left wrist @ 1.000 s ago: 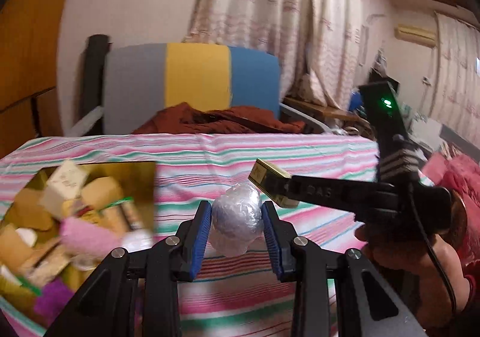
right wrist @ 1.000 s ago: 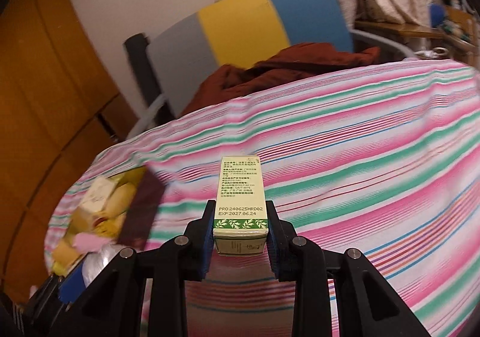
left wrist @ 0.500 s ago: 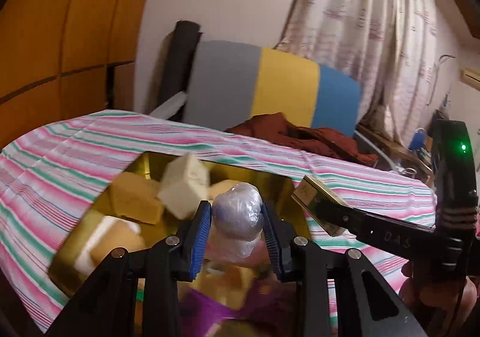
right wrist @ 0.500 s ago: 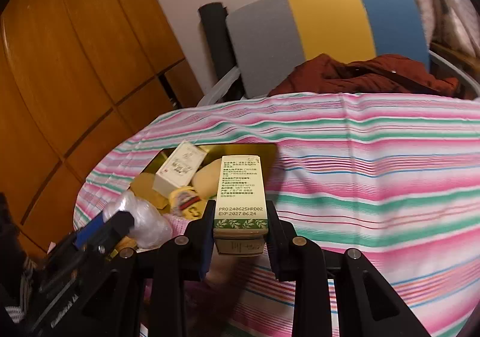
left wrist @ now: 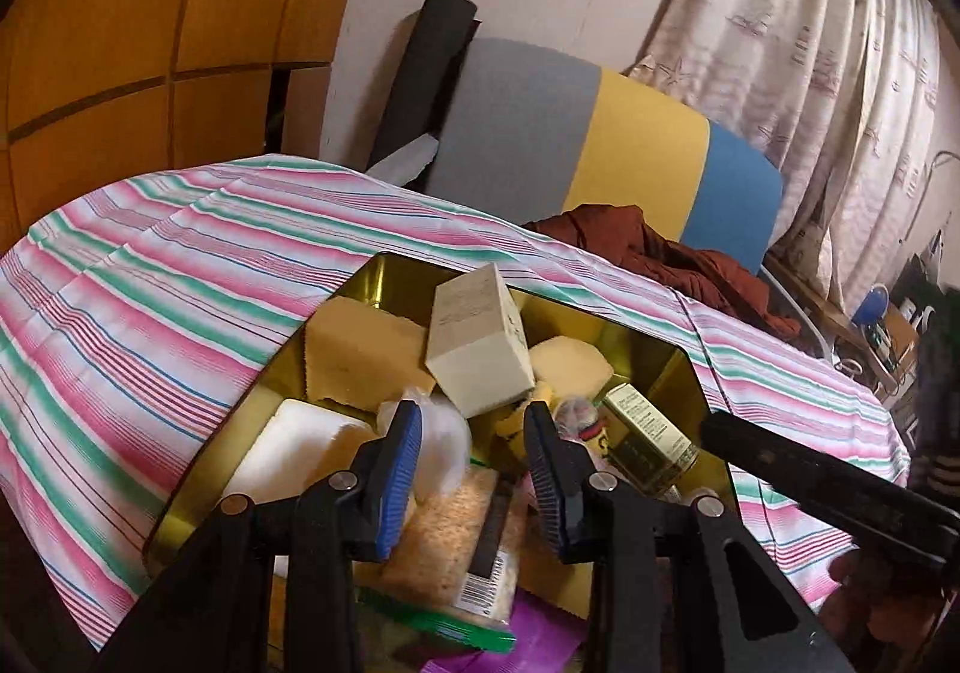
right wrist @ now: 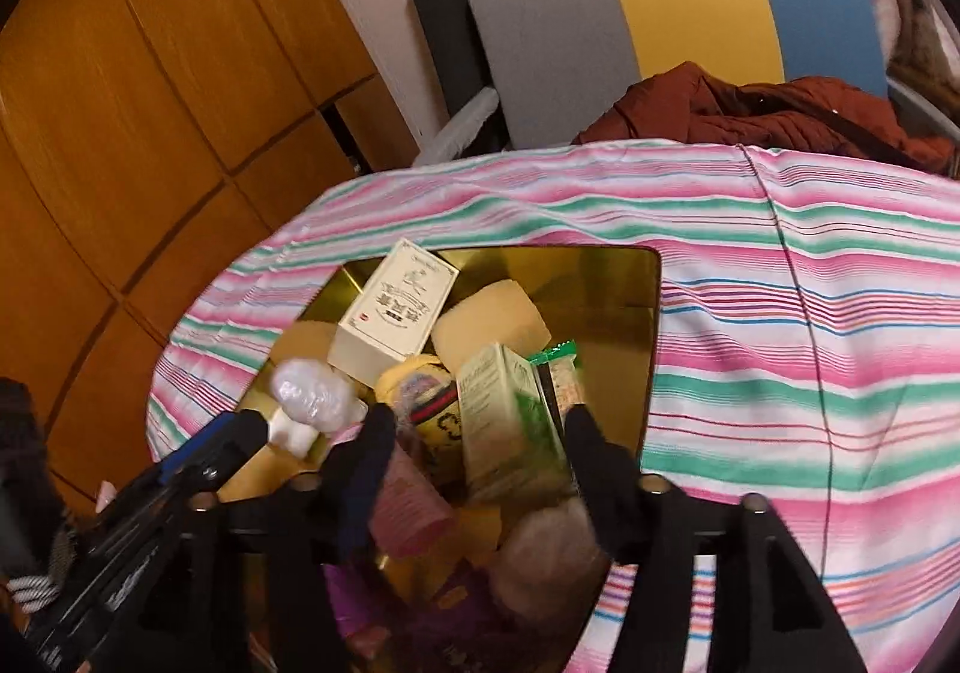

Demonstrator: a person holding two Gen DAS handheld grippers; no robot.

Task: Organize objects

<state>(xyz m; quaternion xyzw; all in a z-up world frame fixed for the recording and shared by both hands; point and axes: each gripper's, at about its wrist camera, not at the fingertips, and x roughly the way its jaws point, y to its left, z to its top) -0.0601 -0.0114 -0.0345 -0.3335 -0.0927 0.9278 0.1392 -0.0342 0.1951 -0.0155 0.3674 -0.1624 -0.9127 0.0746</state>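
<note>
A gold tin [left wrist: 672, 367] [right wrist: 600, 283] full of items sits on the striped cloth. My left gripper [left wrist: 474, 463] hovers over it. The plastic-wrapped ball [left wrist: 441, 433] [right wrist: 309, 394] leans on its left pad, with a gap to the right pad. My right gripper [right wrist: 480, 433] is above the tin with its jaws opening. The green box [right wrist: 507, 421] [left wrist: 648, 439] lies tilted between them on the pile, and neither pad presses it. One black finger of the right gripper [left wrist: 780, 463] reaches in from the right in the left wrist view.
The tin also holds a cream box [left wrist: 480, 349], yellow sponges [left wrist: 360, 349], a white block [left wrist: 300, 433], a snack packet [left wrist: 456, 541] and a pink cup [right wrist: 408, 499]. Behind the table stand a grey, yellow and blue chair [right wrist: 660, 13] with a rust jacket [right wrist: 750, 115] and wooden cabinets [right wrist: 150, 103].
Both grippers have swung left over the tin. The right jaws have opened and the green box has dropped onto the pile. The wrapped ball no longer fills the gap between the left pads.
</note>
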